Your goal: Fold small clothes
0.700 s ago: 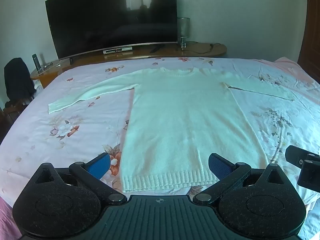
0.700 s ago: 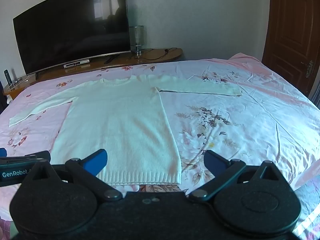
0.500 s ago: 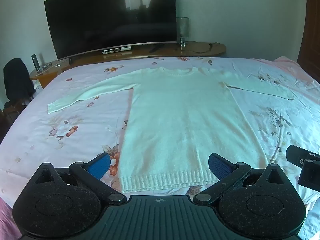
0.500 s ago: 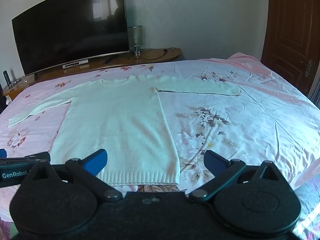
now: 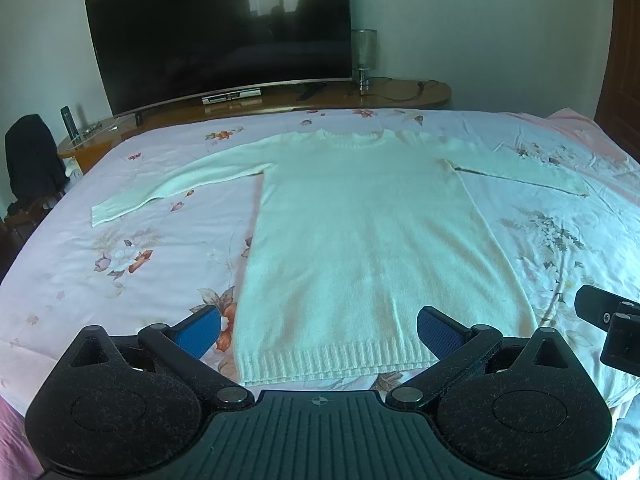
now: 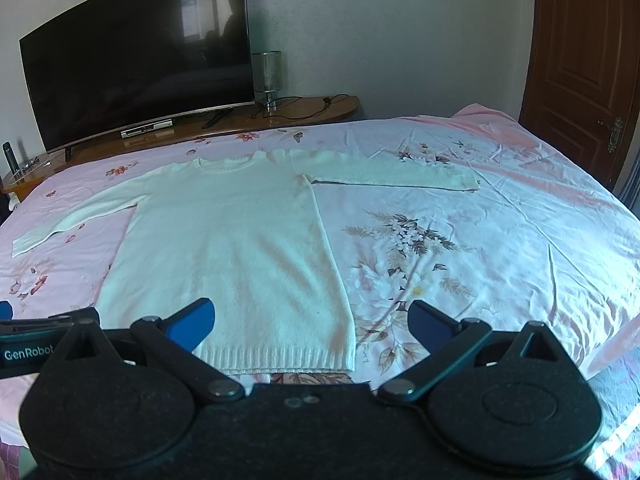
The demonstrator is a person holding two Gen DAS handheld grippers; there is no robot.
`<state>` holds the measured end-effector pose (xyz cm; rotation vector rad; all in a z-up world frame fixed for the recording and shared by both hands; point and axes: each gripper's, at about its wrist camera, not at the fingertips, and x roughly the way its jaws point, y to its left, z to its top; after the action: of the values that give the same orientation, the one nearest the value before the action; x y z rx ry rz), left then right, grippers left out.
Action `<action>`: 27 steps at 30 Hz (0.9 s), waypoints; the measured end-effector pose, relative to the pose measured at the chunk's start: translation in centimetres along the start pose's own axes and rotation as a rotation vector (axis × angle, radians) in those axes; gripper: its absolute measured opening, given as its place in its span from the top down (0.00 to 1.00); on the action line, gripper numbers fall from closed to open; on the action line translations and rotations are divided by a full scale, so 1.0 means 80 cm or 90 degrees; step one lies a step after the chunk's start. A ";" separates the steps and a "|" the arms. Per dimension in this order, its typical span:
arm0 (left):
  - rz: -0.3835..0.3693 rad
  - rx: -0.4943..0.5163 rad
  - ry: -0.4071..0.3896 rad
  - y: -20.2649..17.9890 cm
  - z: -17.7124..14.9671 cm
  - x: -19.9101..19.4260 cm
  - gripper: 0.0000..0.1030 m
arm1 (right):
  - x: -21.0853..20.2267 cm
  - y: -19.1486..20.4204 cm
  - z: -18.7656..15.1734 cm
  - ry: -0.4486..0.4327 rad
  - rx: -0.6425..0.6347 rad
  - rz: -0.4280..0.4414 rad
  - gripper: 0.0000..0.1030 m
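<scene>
A white knit sweater [image 5: 360, 236] lies flat and face up on the bed, both sleeves spread out to the sides, ribbed hem nearest me. It also shows in the right wrist view [image 6: 228, 248]. My left gripper [image 5: 318, 330] is open and empty, hovering above the hem. My right gripper [image 6: 310, 322] is open and empty above the hem's right corner. The right gripper's body shows at the right edge of the left wrist view [image 5: 612, 324].
The bed [image 6: 500, 248] has a pink floral sheet. Behind it stands a wooden TV bench [image 5: 400, 94] with a large dark TV [image 5: 220, 32] and a glass lamp [image 5: 364, 56]. A brown door [image 6: 580, 60] is at right. A dark chair [image 5: 32, 160] stands at left.
Both grippers have drifted slightly; the sweater sits marginally lower and left in the views. The sweater itself has not moved and both grippers stay open.
</scene>
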<state>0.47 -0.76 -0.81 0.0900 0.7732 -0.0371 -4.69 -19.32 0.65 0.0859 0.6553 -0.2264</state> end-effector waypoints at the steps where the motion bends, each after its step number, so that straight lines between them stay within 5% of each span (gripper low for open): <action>1: 0.001 0.000 0.000 -0.001 0.000 0.002 0.00 | 0.001 -0.001 0.000 -0.003 0.003 0.001 0.00; 27: 0.011 0.003 0.039 -0.020 0.046 0.080 0.00 | 0.058 -0.015 0.032 0.032 0.024 -0.029 0.00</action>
<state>7.48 -2.70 -2.79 0.1034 0.8336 -0.0196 0.10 -21.70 -0.21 0.1140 0.7030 -0.2809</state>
